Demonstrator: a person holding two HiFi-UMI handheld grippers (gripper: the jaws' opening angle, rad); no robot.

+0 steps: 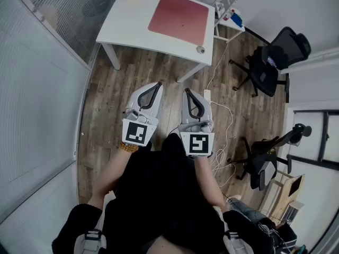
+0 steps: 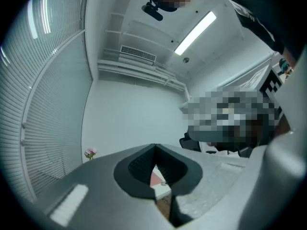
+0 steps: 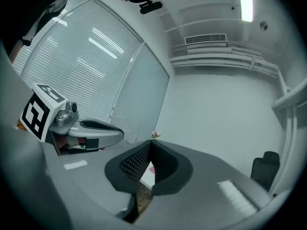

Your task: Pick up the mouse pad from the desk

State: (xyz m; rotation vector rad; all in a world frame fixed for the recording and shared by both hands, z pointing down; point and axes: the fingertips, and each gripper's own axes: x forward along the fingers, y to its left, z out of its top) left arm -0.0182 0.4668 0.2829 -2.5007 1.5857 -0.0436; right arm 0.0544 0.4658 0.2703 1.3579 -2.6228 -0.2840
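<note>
Mouse pad: a flat red rectangle with rounded corners, lying on the right half of the white desk, with neither claw touching it. Left gripper and right gripper are held level, side by side above the wood floor, well apart from the desk. Both are clenched tip to tip, with nothing between the jaws.

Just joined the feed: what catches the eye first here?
The red mouse pad lies flat on the white desk at the top of the head view, untouched. Nearer, the left gripper and right gripper are held side by side, level, both shut and empty, over the wood floor. A black office chair stands right of the desk.
</note>
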